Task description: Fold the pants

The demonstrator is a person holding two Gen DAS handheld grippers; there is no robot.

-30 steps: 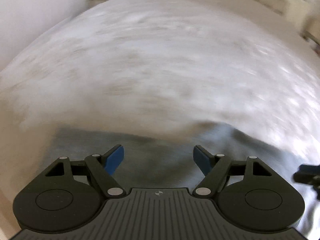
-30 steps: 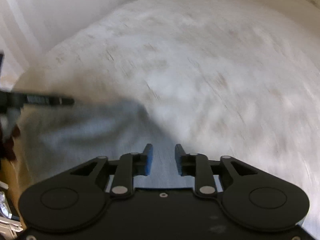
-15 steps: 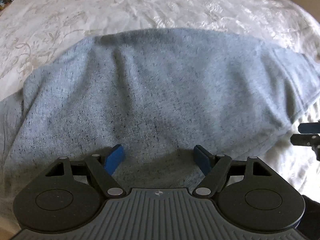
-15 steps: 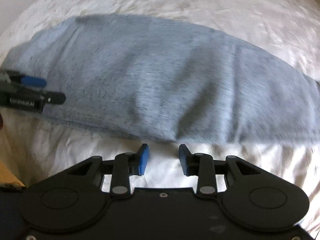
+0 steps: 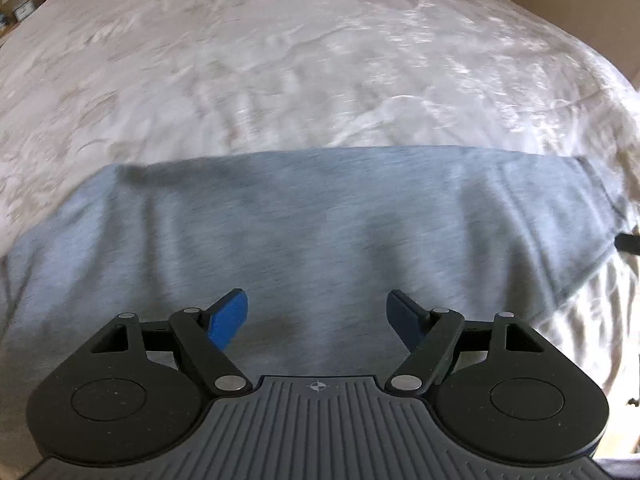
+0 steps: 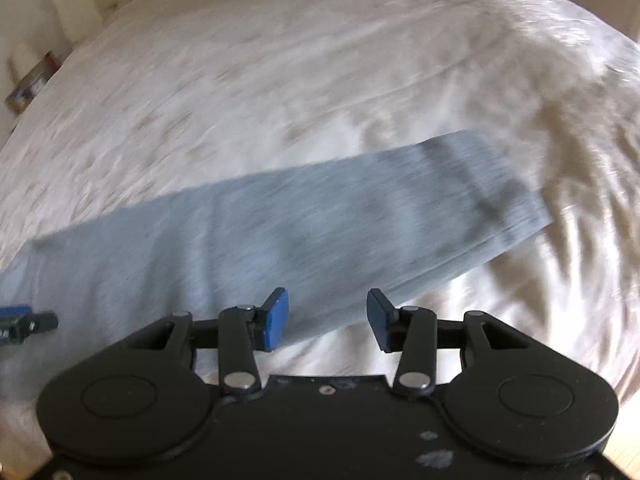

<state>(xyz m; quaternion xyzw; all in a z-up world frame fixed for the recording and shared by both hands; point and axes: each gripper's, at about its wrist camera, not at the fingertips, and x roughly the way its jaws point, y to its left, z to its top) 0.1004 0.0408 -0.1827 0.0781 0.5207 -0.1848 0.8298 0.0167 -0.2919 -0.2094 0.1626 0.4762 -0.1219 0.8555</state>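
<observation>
Just beyond both tongs (image 5: 318, 312) (gaping): pants (image 5: 320, 232)

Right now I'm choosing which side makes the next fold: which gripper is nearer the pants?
Left. The left gripper hangs over the pants; the right gripper is at their near edge.

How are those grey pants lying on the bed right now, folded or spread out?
Folded, it seems. The grey pants lie flat on the bed as one long band with a straight end; no separate legs show. How many layers, I cannot tell.
</observation>
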